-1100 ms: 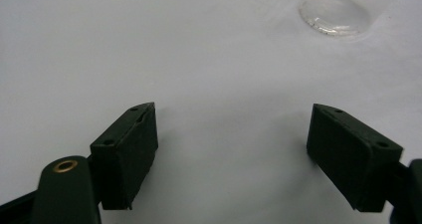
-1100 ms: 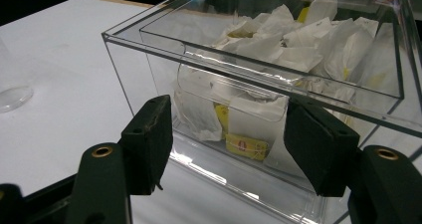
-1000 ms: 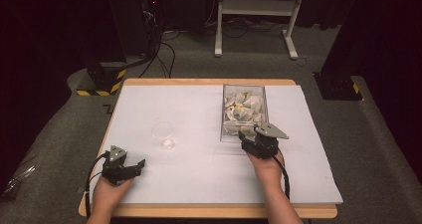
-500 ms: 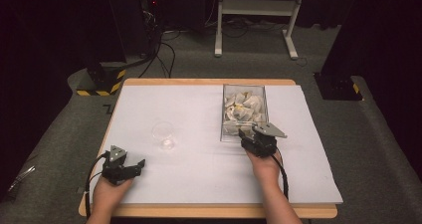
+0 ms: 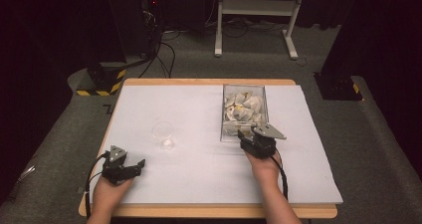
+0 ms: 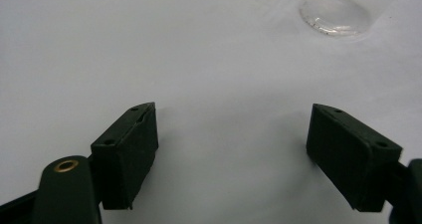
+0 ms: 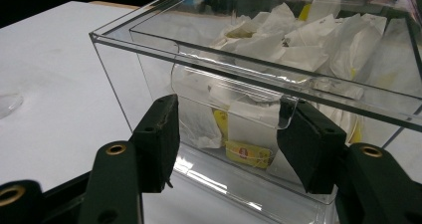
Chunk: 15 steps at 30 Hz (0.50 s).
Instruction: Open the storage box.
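- Clear box (image 5: 245, 112) sits on the far right part of the white table (image 5: 199, 114); it's packed with white tea-bag sachets (image 5: 244, 107), some with yellow print.
- Right gripper (image 5: 244, 134) is at the box's near wall, pointed at it, hand (image 5: 263, 167) behind it on the table.
- Right gripper view: jaws stand either side of a curved clear handle (image 7: 234, 92) on the box's near wall, just under the rim. They have just been closing, now about half open. Right pad looks to be at the handle's edge, left pad seems a little off it; can't tell for sure if either presses. Nothing is lifted.
- That view also shows a sachet with a yellow tag (image 7: 244, 153) lying low against the wall, seen through the plastic. The high view can't resolve the handle or tag.
- High view gives the layout instead: small clear cup (image 5: 162, 133) stands well left of the box, mid table.
- Left gripper (image 5: 141, 163) is far left of the box, near the table's front edge, resting in the left hand (image 5: 107, 194).
- Left gripper view: jaws wide apart, nothing between them, bare white surface below; the cup (image 6: 336, 14) is ahead, at the top right of that view.
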### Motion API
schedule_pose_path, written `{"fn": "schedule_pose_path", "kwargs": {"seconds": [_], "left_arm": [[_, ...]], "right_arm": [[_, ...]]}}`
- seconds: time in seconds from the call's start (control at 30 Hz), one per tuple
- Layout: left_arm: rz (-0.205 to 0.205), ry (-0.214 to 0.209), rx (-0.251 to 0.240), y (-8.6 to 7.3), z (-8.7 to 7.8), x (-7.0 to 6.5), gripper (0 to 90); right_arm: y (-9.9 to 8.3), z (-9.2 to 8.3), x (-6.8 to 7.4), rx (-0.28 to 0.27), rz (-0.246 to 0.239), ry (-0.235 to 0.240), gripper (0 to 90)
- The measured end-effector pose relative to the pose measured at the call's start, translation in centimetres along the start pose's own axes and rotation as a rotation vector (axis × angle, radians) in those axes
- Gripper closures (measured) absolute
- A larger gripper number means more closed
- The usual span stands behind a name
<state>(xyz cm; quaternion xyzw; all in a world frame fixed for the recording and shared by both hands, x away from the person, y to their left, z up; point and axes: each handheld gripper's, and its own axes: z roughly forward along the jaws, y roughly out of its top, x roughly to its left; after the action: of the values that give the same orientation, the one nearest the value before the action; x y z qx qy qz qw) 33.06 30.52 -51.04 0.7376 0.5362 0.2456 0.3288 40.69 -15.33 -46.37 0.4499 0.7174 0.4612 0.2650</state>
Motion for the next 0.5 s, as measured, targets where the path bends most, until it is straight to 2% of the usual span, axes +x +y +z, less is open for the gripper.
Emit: {"fn": "schedule_pose_path", "kwargs": {"seconds": [0.5], "left_arm": [[0.000,0.000,0.001,0.00,0.00,0.01,20.8]], "right_arm": [[-0.30,-0.60,0.28,-0.006,-0.008,-0.002,42.5]]}}
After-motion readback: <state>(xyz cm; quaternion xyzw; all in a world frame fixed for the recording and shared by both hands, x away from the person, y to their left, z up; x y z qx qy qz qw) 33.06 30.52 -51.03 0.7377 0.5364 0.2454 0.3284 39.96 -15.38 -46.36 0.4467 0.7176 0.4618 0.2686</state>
